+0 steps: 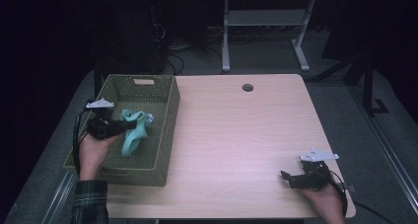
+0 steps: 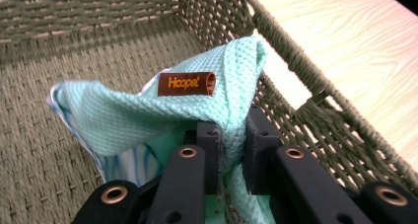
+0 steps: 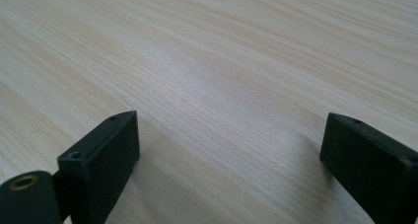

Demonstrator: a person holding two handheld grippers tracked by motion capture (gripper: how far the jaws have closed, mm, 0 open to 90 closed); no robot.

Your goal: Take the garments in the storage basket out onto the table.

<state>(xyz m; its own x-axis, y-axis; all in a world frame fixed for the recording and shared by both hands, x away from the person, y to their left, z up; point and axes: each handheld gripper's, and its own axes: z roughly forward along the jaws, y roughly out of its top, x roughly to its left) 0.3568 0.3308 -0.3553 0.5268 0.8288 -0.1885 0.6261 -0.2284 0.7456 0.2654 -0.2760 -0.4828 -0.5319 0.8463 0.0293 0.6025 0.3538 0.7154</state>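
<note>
The left gripper (image 1: 129,126) hangs over the basket (image 1: 165,135), its jaws pinched tight on a mint-green cloth (image 1: 134,133). In the left gripper view the two black jaws stand close together with a fold of the cloth (image 2: 148,118) squeezed between their pads, and the rest of the fabric bunches up ahead of them and droops down to the left. A small brown tag (image 2: 186,84) with orange lettering sits on the top fold of the cloth. From above, the cloth hangs inside the basket, a loop of it near the gripper and a longer tail trailing down toward the woven floor; whether that tail touches the floor cannot be told. The basket is olive green and woven, with a handle slot in its far wall, and it rests on the left end of the table (image 1: 236,135), overhanging its left edge. The left hand (image 1: 92,152) grasps the gripper from the near side, a plaid sleeve (image 1: 89,199) behind it. The right gripper (image 1: 288,177) is well apart from the basket, at the near right corner of the table, held by the right hand (image 1: 323,199). Its jaws stand wide apart just above bare wood, with nothing between them, as the right gripper view (image 3: 229,150) shows. A round hole (image 1: 247,88) lies in the table near its far edge.
</note>
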